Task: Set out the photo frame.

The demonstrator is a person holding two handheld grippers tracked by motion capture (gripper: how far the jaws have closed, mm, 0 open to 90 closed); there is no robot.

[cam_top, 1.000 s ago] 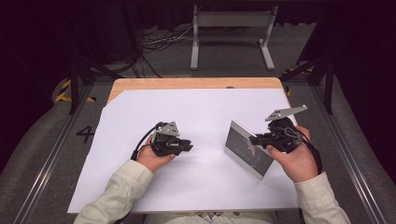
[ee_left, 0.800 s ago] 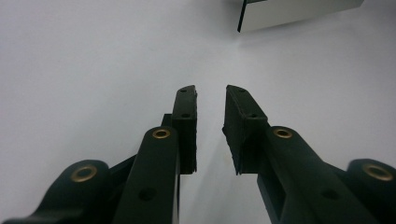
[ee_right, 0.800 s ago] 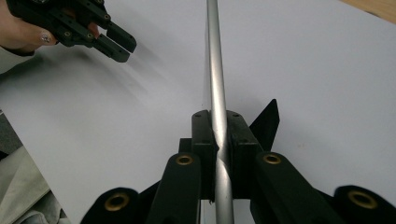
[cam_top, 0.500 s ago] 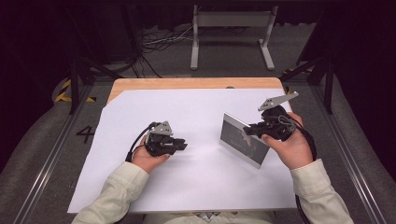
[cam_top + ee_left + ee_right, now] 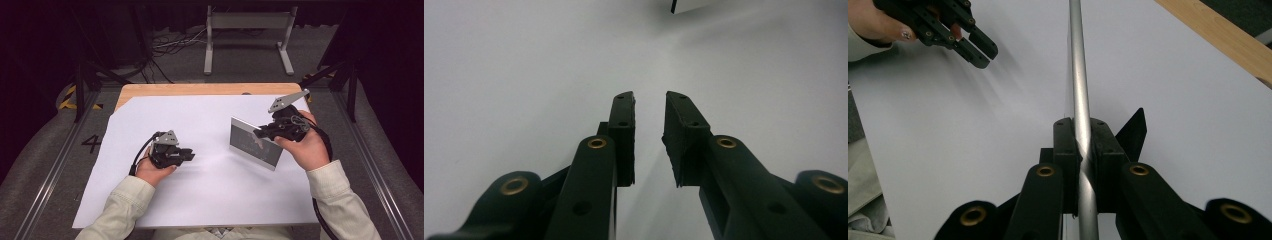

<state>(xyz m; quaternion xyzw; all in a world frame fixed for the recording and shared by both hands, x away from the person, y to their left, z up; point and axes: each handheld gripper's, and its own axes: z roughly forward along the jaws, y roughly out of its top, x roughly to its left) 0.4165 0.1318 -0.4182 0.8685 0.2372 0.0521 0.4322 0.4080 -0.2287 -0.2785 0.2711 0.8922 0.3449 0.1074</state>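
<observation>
A flat panel in a silver frame [image 5: 252,142] stands upright on edge over the white sheet [image 5: 200,200], right of centre. My right gripper [image 5: 260,134] is shut on its top rim. In the right gripper view the silver rim [image 5: 1077,60] runs away between the pads of the right gripper [image 5: 1081,135], and a black prop [image 5: 1133,132] juts out from behind the panel. My left gripper [image 5: 190,156] lies low on the sheet at centre left, pointing right. The left gripper's [image 5: 649,107] jaws stand apart with only white sheet between them. The left gripper [image 5: 975,47] also appears far off at upper left.
The white sheet covers most of a wooden table, whose bare far edge [image 5: 200,89] shows. Beyond it a grey metal stand [image 5: 248,22] and cables sit on the floor. Metal rails [image 5: 50,170] run along both sides of the table.
My right hand has carried the framed panel away from the person and slightly left. The left hand has barely shifted.
</observation>
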